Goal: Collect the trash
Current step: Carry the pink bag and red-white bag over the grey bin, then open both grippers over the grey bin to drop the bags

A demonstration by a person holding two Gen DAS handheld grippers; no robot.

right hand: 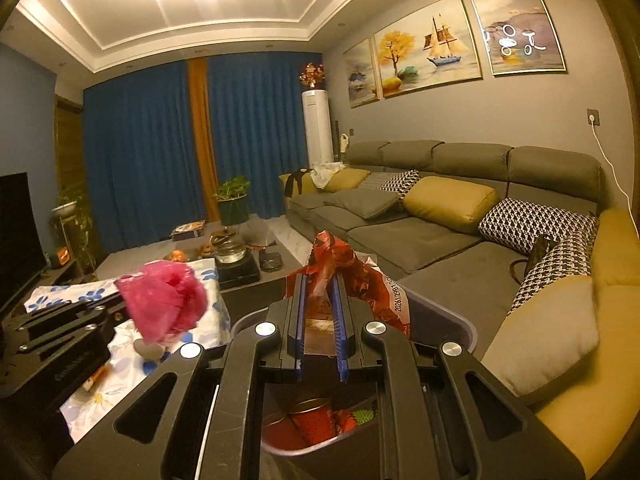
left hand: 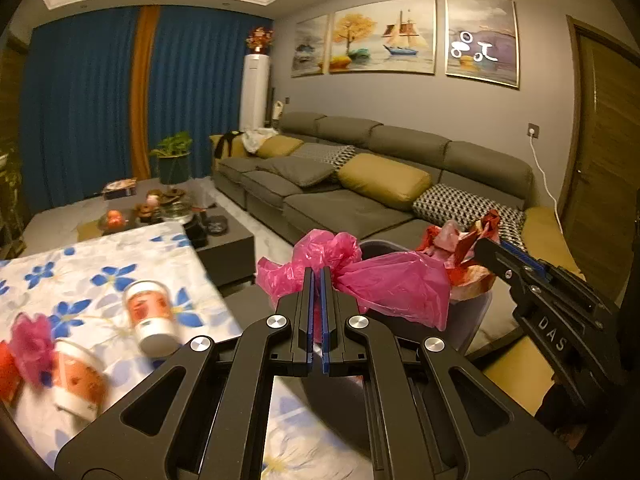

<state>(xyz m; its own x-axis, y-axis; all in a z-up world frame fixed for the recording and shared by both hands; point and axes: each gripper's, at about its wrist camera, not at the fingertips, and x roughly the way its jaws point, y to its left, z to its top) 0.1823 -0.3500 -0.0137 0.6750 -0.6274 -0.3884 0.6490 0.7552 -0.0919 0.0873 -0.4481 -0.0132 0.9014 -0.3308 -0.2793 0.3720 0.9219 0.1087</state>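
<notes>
My left gripper point(left hand: 319, 276) is shut on a crumpled pink plastic bag point(left hand: 384, 284), held in the air near the grey trash bin point(left hand: 470, 312). My right gripper point(right hand: 320, 280) is shut on a red snack wrapper point(right hand: 360, 280) and holds it over the bin point(right hand: 448, 312), which has red cups and wrappers inside. The right gripper also shows in the left wrist view point(left hand: 486, 246), and the left gripper with the pink bag point(right hand: 164, 300) shows in the right wrist view. Two orange-and-white paper cups point(left hand: 152, 316) point(left hand: 78, 380) and a pink scrap point(left hand: 32, 344) lie on the flowered tablecloth point(left hand: 80, 272).
A grey sofa point(left hand: 360, 184) with yellow and patterned cushions runs along the right. A dark coffee table point(left hand: 224, 240) with a kettle, fruit and tea things stands beyond the flowered table. A potted plant point(left hand: 174, 160) stands by blue curtains.
</notes>
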